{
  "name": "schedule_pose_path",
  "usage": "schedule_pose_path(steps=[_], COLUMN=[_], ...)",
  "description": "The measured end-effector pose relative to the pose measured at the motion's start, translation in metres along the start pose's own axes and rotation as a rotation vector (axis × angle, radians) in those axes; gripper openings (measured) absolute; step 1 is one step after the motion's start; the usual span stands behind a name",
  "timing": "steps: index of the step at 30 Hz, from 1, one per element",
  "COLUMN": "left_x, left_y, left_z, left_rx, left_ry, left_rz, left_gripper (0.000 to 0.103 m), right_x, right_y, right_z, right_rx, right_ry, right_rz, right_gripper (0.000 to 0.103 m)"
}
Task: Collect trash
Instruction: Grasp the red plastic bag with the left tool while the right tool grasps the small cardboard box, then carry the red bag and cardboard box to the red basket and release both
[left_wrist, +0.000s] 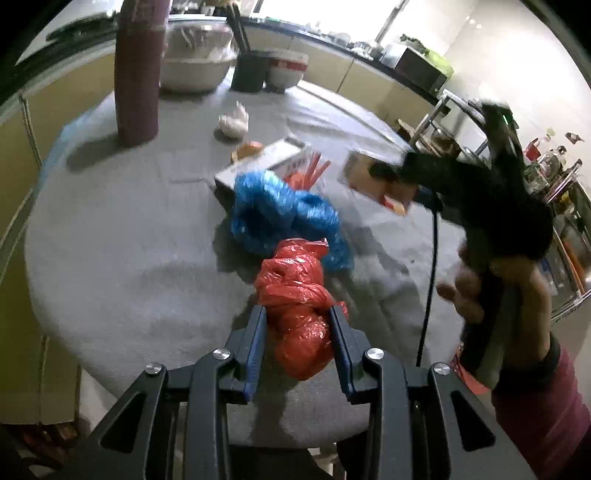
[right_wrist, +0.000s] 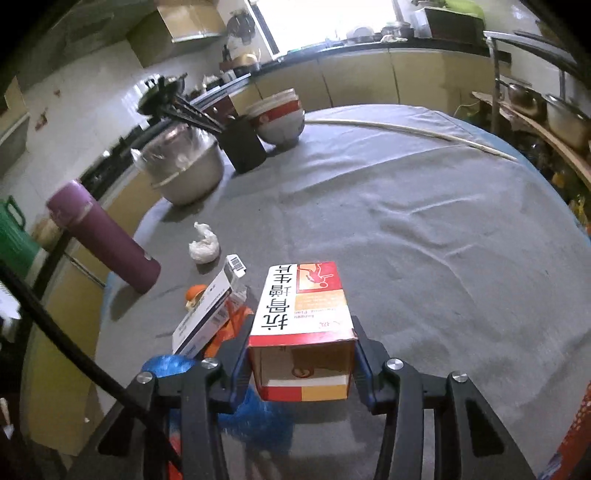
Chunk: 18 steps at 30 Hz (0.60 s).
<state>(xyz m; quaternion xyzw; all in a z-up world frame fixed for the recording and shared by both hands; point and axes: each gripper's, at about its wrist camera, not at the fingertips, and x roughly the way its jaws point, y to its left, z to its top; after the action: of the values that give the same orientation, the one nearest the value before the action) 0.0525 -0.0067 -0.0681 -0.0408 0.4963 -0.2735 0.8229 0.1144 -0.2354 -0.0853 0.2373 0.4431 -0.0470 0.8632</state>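
My left gripper (left_wrist: 298, 314) is shut on a crumpled red plastic bag (left_wrist: 299, 295) near the table's front edge. A blue plastic bag (left_wrist: 280, 210) lies just beyond it, also low in the right wrist view (right_wrist: 170, 363). My right gripper (right_wrist: 301, 332) is shut on an empty red, white and orange medicine box (right_wrist: 303, 314) and holds it above the table; in the left wrist view it is blurred at the right (left_wrist: 391, 181). A white and blue carton (right_wrist: 210, 310), an orange scrap (right_wrist: 195, 291) and a crumpled white tissue (right_wrist: 203, 243) lie on the grey tablecloth (right_wrist: 406, 240).
A purple flask (right_wrist: 99, 236) stands at the left. A steel pot (right_wrist: 184, 166), a black chopstick holder (right_wrist: 243, 144) and stacked bowls (right_wrist: 280, 118) stand at the back. A long thin stick (right_wrist: 406, 134) lies at the far right. Shelves with pots stand to the right.
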Motion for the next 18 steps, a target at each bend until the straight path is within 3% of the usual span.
schedule_pose_path(steps=[8, 12, 18], left_x=[-0.016, -0.018, -0.02], left_y=[-0.024, -0.037, -0.058], left_z=[0.003, 0.001, -0.003], left_rx=[0.074, 0.105, 0.16], left_ry=[-0.058, -0.062, -0.063], left_rz=[0.05, 0.048, 0.053], left_gripper=[0.036, 0.036, 0.036], right_x=[-0.061, -0.091, -0.114], right_y=[-0.035, -0.052, -0.081], right_z=[-0.038, -0.055, -0.079], right_rx=[0.05, 0.071, 0.141], right_ry=[-0.061, -0.108, -0.112], right_rz=[0.186, 0.219, 0.288], right_gripper=[0.049, 0.049, 0.049])
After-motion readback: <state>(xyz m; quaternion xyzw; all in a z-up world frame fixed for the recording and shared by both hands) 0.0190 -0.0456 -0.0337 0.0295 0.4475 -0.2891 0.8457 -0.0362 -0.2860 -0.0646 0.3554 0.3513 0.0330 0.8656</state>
